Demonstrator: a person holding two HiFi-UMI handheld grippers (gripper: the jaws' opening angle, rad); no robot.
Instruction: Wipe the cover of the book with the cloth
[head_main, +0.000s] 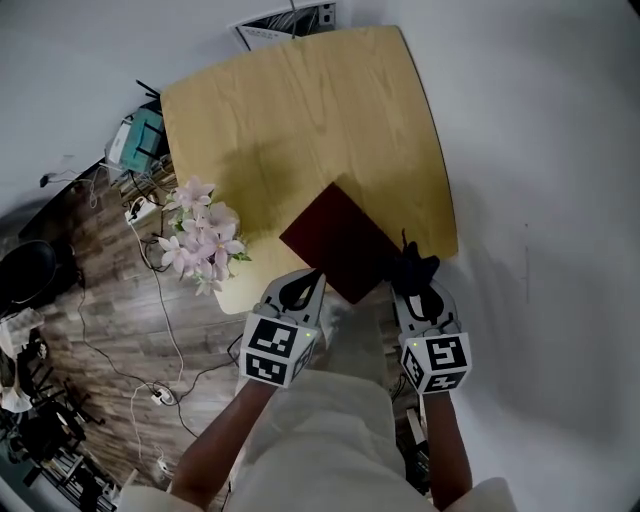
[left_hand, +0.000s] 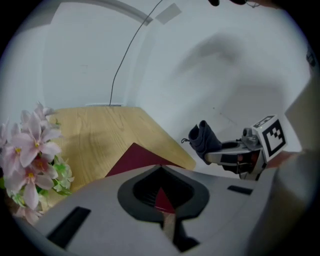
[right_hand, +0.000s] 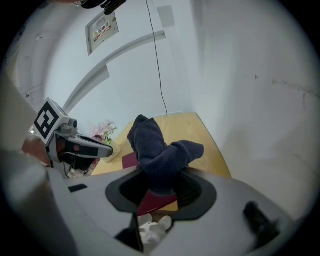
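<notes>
- Dark red flat book (head_main: 335, 245) lies at the light wooden table's (head_main: 300, 110) near edge, one corner overhanging.
- Left gripper (head_main: 303, 287) pinches its near-left edge.
- Right gripper (head_main: 420, 297) clamps a bunched navy cloth (head_main: 412, 268) beside the book's right edge; wiping seems not yet begun.

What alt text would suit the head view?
Seen from above, the left hand-held gripper pinches a corner of a dark red book on a wooden table, while the right hand-held gripper holds a dark cloth beside it.

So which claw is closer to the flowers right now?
Left. The left claw grips the book just right of the flowers; the right claw, holding the cloth, is across the book from them.
</notes>
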